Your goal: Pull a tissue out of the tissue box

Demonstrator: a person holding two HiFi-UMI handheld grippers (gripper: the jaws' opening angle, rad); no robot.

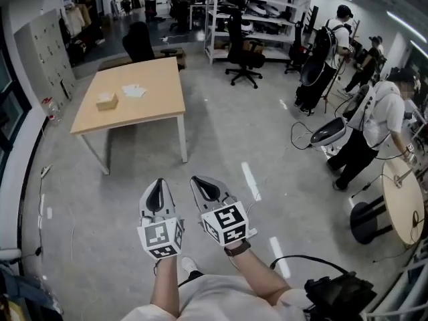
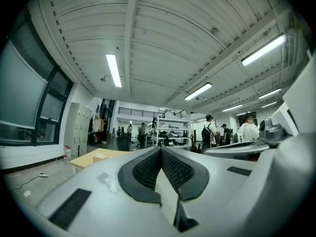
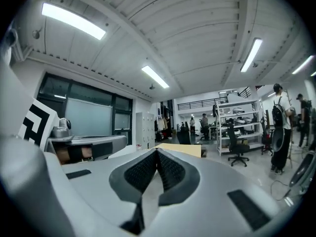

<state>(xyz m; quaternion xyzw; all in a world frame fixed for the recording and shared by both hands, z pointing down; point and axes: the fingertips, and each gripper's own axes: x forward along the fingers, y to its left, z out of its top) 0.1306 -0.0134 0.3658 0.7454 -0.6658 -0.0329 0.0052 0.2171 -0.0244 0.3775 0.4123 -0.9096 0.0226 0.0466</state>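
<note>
Grey floor [image 1: 221, 132] spreads wide under ceiling strip lights, and over at the left stands a pale wooden worktop [image 1: 154, 105] carrying the tissue box [image 1: 106, 100] near its left edge, with a few loose white tissues [image 1: 134, 91] lying just beside it. Well short of that worktop, low over the floor, the left gripper [image 1: 156, 191] and the right gripper [image 1: 202, 187] are held side by side, each with its jaws closed tip to tip and nothing between them. Off to the right several people [image 1: 374, 126] stand among cables, beyond an office chair [image 1: 242, 55] and metal shelving [image 1: 254, 12].
</note>
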